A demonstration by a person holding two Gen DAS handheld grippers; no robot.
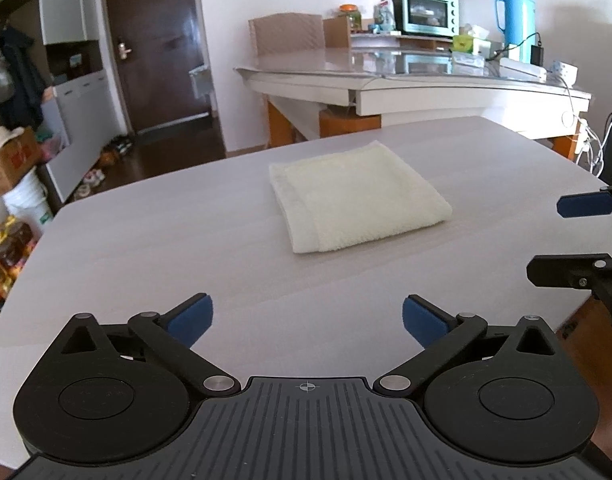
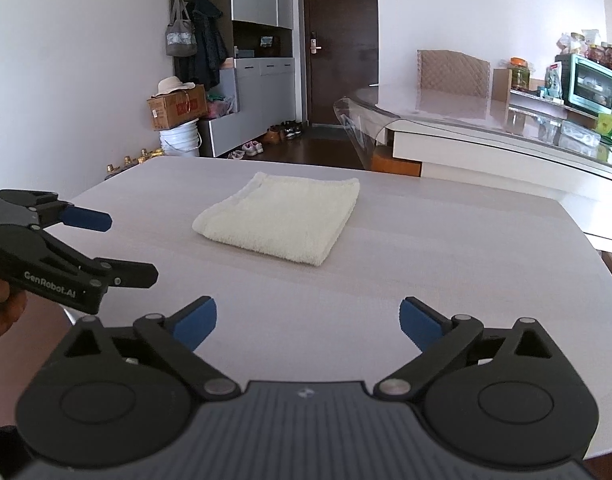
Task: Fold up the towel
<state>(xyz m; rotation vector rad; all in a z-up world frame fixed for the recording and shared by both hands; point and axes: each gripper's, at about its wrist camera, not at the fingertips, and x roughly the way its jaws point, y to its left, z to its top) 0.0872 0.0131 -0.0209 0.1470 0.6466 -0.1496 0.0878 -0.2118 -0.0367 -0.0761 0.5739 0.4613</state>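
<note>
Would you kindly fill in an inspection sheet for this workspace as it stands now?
Surface: pale table, flat, dry-looking.
Job's things: cream towel folded into a neat rectangle, lying mid-table.
Clutter: nothing seen on this table.
Grippers: left gripper and right gripper both open, empty, short of the towel.
Cables: white and black leads hanging at the far counter's end.
Surroundings: counter with oven and blue flask; dark door.

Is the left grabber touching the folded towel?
Apart. In the left wrist view, bare table shows between the open left gripper and the towel.
</note>
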